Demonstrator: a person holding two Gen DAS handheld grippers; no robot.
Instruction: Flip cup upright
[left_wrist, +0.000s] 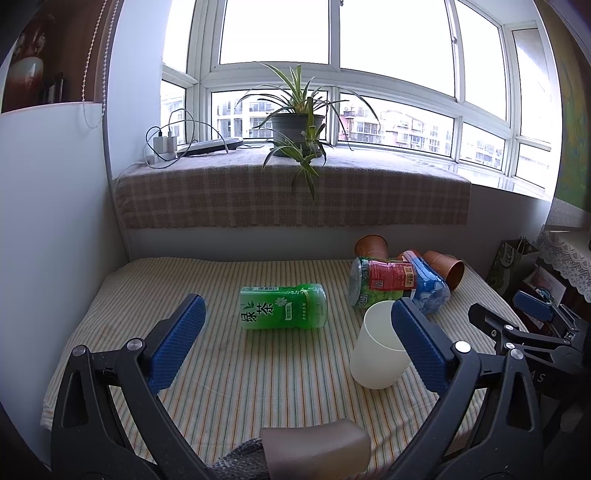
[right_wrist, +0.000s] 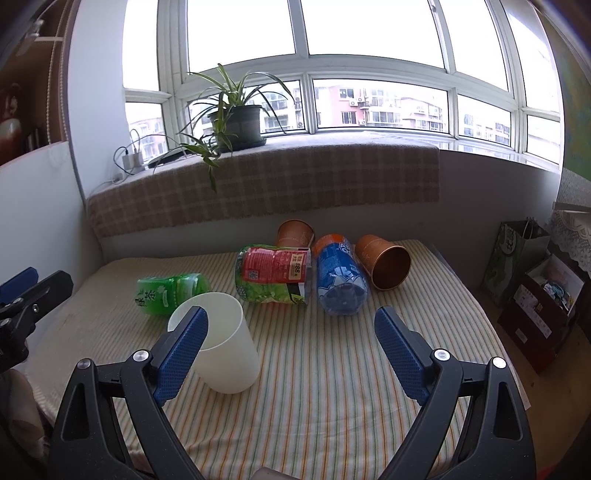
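Note:
A white plastic cup stands upright with its mouth up on the striped cloth; it also shows in the right wrist view. My left gripper is open and empty, its right finger just in front of the cup. My right gripper is open and empty, its left finger in front of the cup's rim. The right gripper also shows at the far right of the left wrist view.
A green tea bottle, a red-and-green bottle, a blue bottle and two copper cups lie on the table's cloth. A plant pot stands on the windowsill. Bags and boxes stand at right.

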